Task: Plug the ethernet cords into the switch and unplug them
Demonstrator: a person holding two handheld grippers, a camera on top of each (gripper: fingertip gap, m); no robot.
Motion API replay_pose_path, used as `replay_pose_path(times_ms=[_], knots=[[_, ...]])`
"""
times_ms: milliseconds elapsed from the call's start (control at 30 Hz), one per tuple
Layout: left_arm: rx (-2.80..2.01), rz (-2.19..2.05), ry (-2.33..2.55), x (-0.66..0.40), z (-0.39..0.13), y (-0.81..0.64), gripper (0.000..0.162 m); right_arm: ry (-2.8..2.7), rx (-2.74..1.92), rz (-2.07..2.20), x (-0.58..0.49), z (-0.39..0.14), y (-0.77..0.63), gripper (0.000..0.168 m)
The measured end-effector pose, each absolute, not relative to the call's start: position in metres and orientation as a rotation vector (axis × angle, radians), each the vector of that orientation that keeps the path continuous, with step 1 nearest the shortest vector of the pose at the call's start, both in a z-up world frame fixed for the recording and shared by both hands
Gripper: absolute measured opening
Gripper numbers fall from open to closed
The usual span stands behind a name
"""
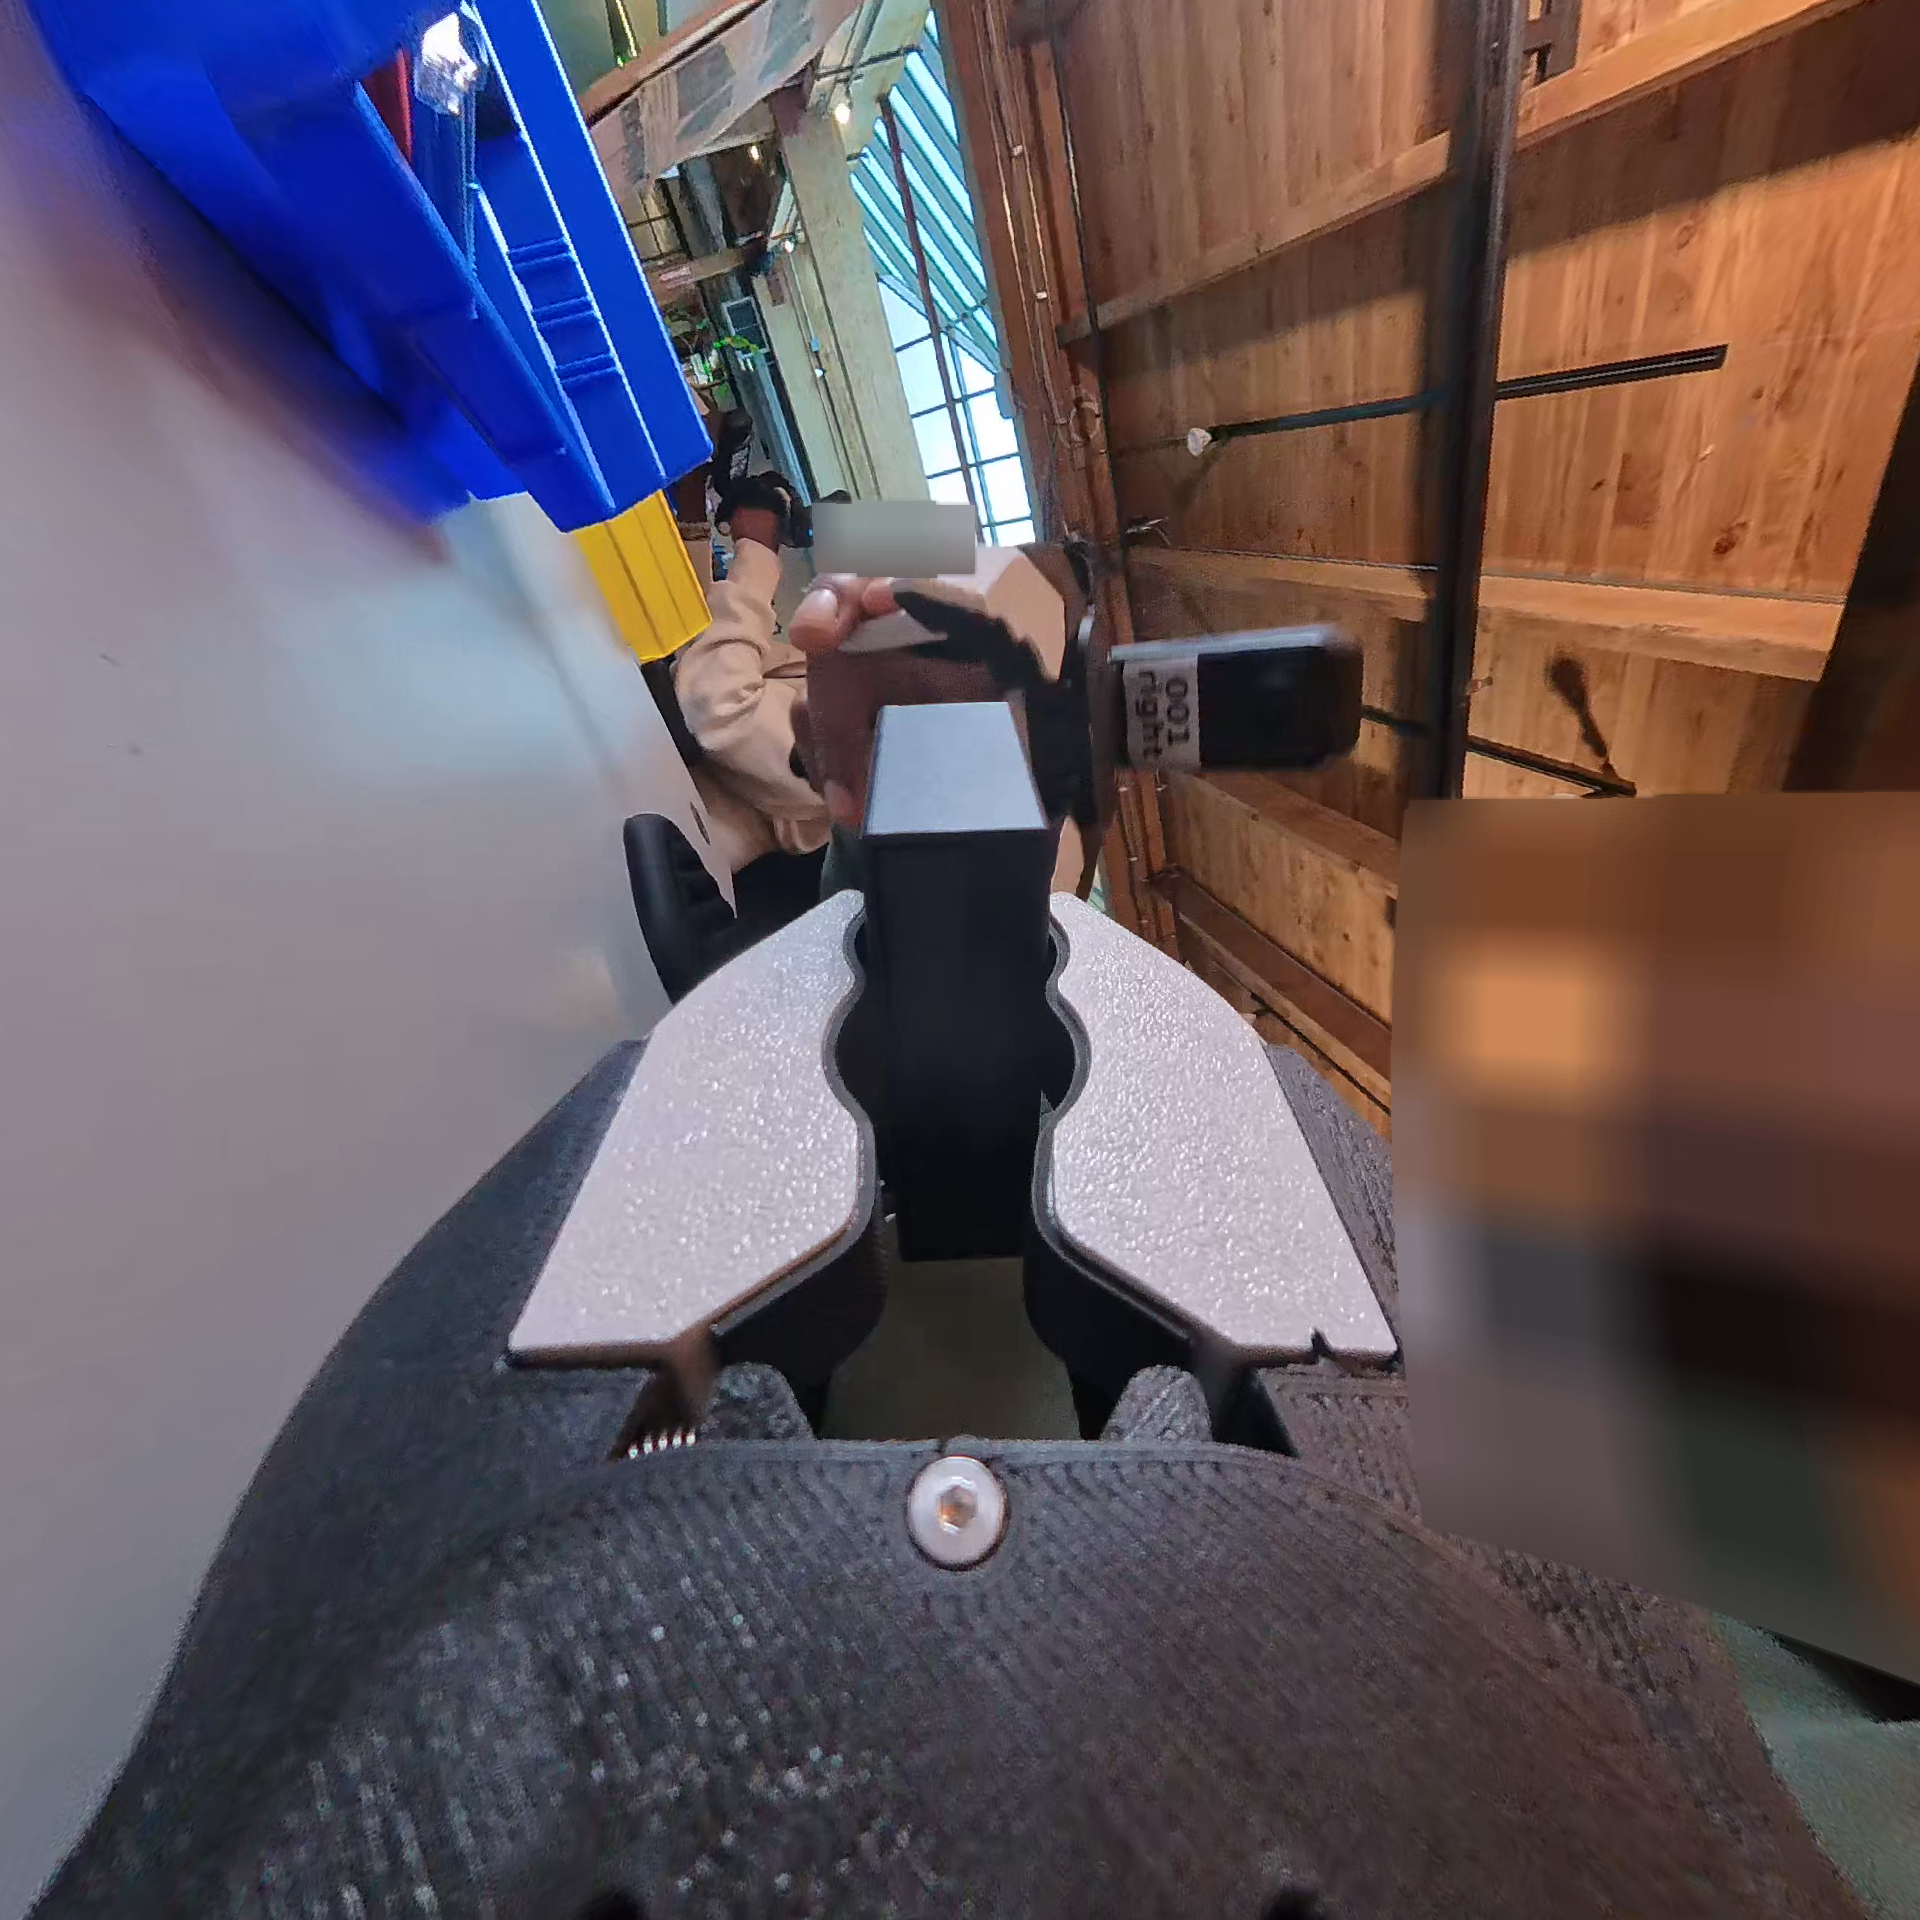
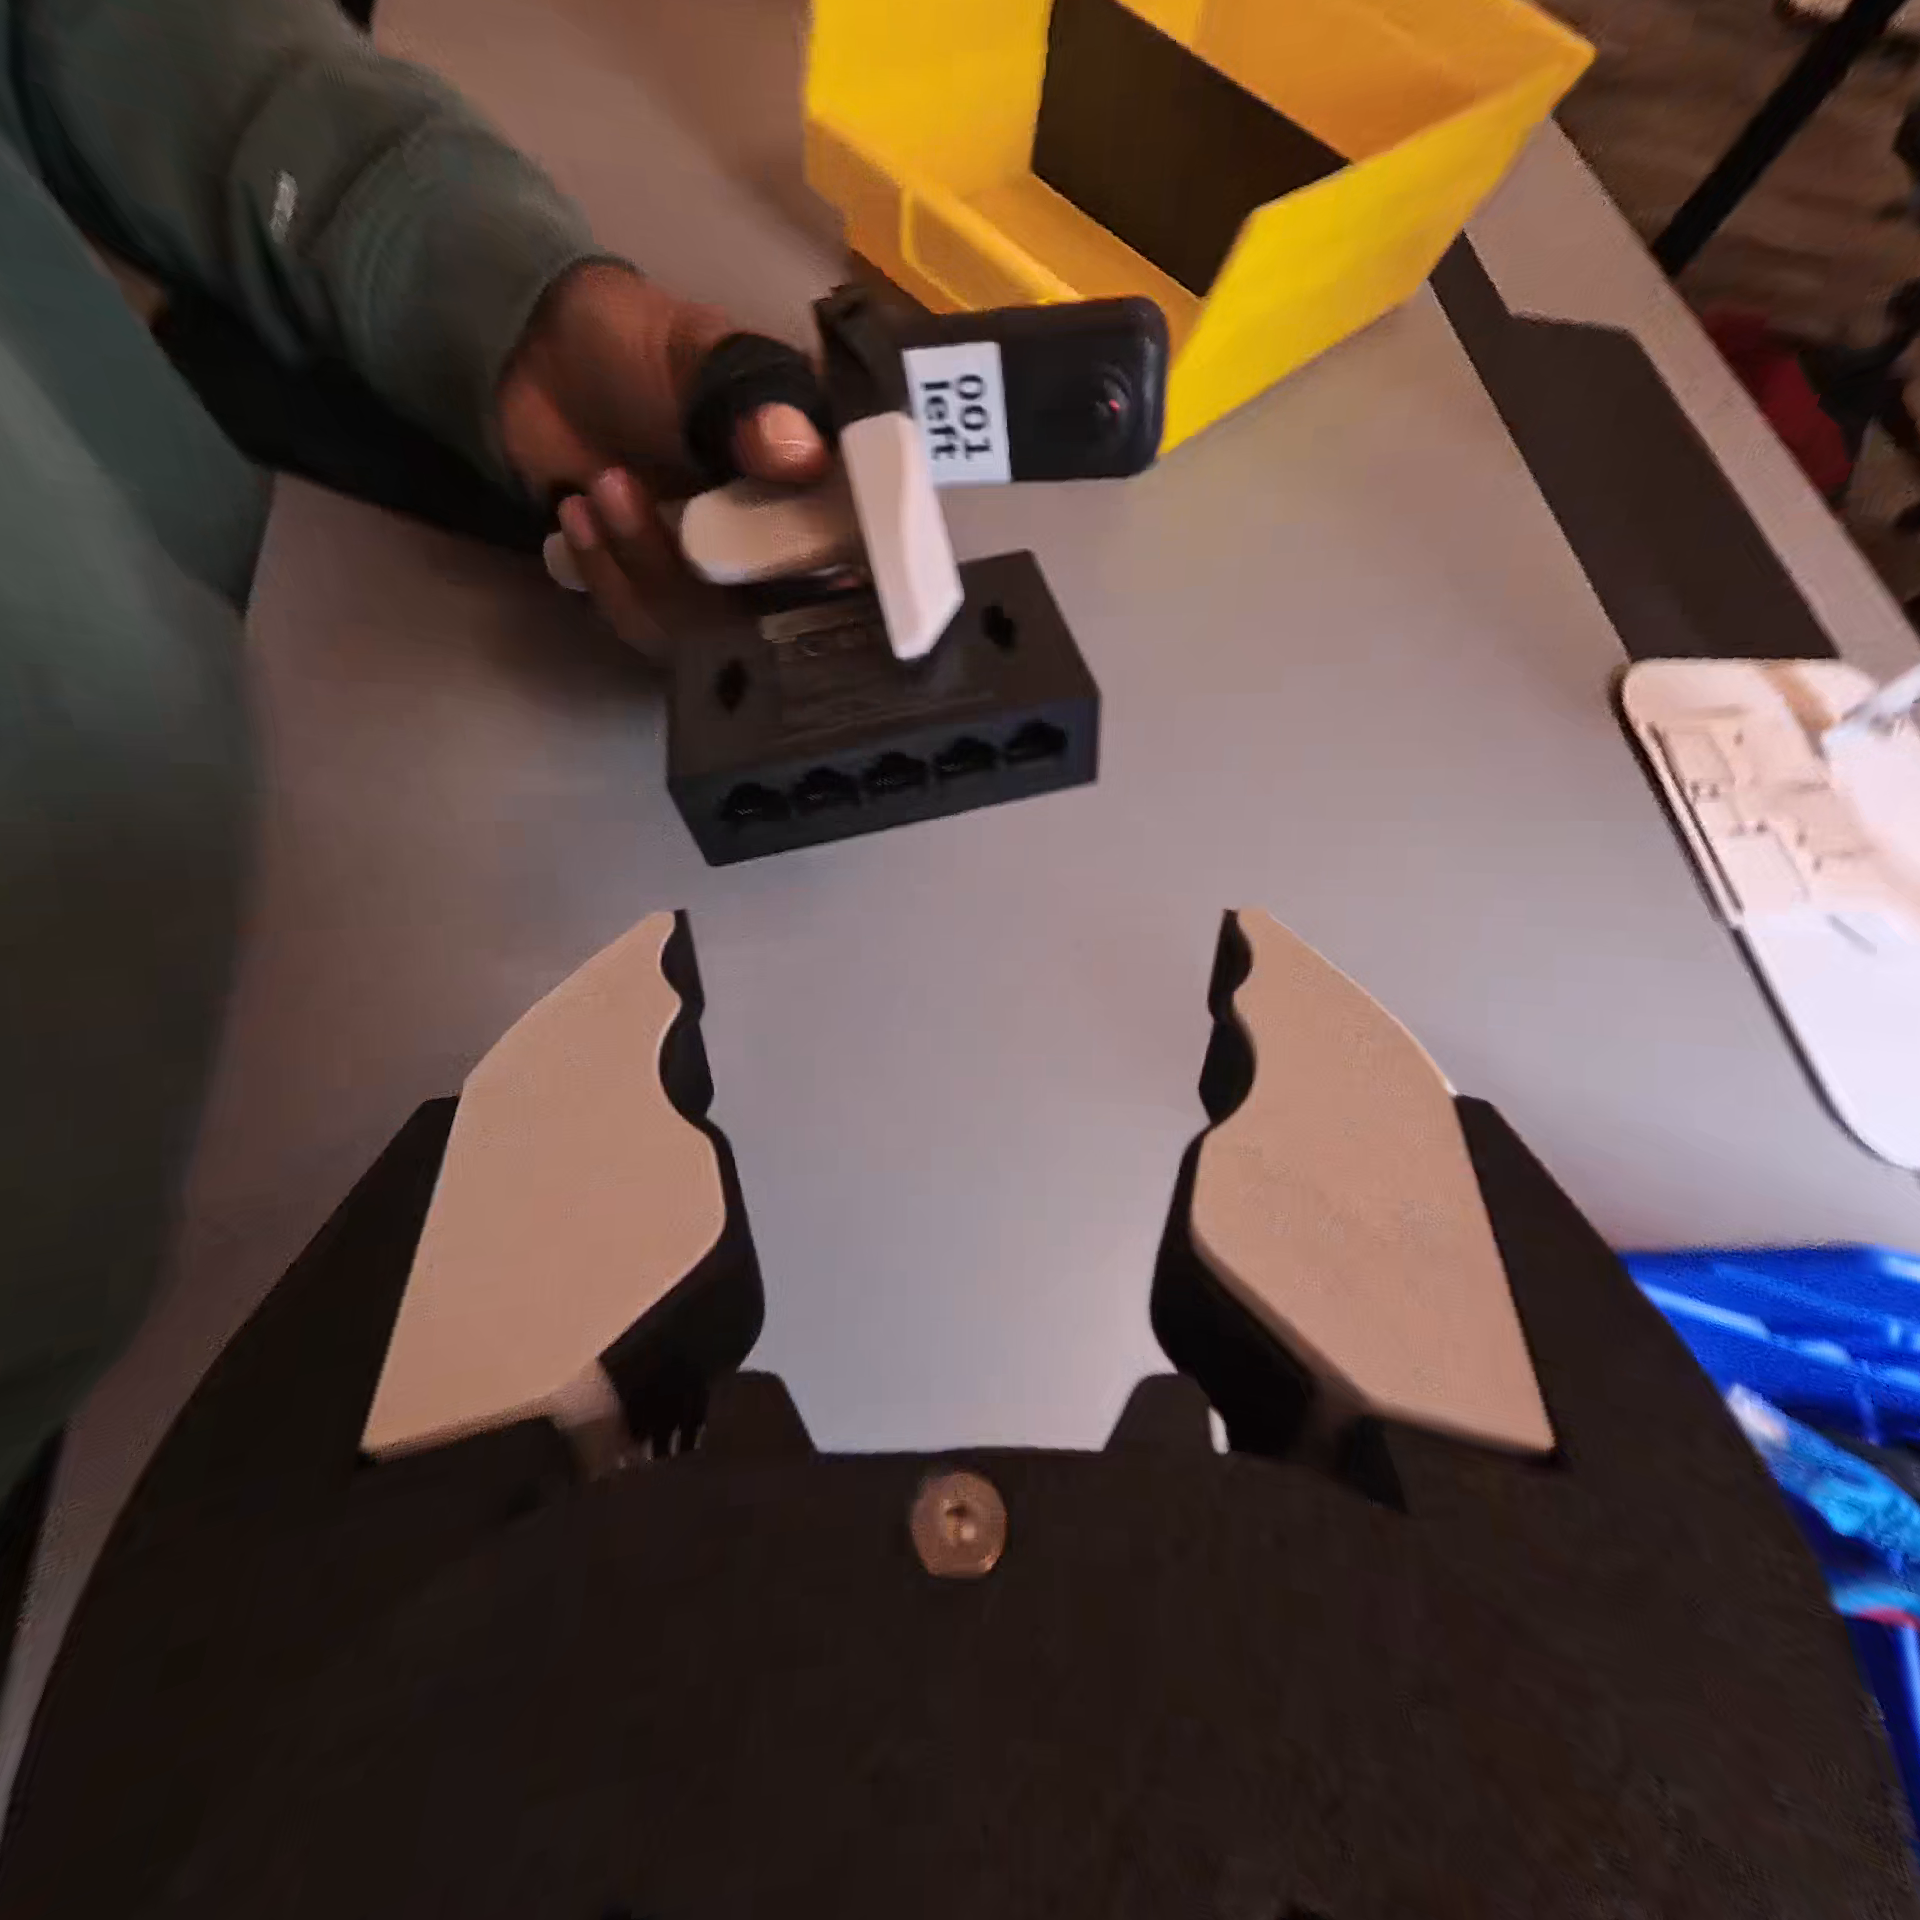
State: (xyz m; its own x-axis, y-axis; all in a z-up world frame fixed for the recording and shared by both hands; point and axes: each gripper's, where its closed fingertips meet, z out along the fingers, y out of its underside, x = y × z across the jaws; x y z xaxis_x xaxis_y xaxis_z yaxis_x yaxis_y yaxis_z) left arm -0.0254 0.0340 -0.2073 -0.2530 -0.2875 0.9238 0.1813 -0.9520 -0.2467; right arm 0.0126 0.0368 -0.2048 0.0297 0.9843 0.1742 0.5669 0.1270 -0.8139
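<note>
The black switch (image 2: 883,727) has a row of several empty ports facing my right gripper. My left gripper (image 2: 831,582) is shut on the switch from its back and holds it at the grey table (image 2: 1299,727). In the left wrist view the switch (image 1: 951,935) stands between the white pads of my left gripper (image 1: 956,914). My right gripper (image 2: 951,925) is open and empty, a short way in front of the ports. It also shows far off in the left wrist view (image 1: 966,639). Blue ethernet cords (image 2: 1829,1455) lie in a blue bin at the lower right.
A yellow bin (image 2: 1195,208) stands behind the switch. A white flat device (image 2: 1787,831) lies at the table's right edge. Blue bins (image 1: 468,260) and a clear plug (image 1: 447,68) show in the left wrist view. A person's hand and green sleeve (image 2: 312,260) reach in from the left. My hands' fingertips stand some 5 cm from each other.
</note>
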Motion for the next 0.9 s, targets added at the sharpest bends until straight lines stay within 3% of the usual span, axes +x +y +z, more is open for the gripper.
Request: replay_pose_path(times_ms=[167,267,533,767,900], knots=[[-1.733,-2.308,0.179,-0.016,-0.210,0.022,0.028,-1.749,-1.375,0.548,-0.016,-0.217,0.017,0.110],[-1.744,-2.312,0.214,-0.012,-0.210,0.015,0.028,-1.826,-1.347,0.537,-0.025,-0.226,0.007,0.100],[-1.674,-2.124,0.278,-0.022,-0.196,0.027,0.038,-1.648,-1.491,0.731,-0.017,-0.208,0.021,0.100],[-1.585,-1.993,0.268,-0.049,-0.179,0.045,0.036,-1.047,-1.748,0.610,0.073,-0.133,0.165,0.099],[-1.589,-2.006,0.287,-0.046,-0.181,0.040,0.035,-0.699,-1.969,0.400,0.160,-0.122,0.282,0.099]])
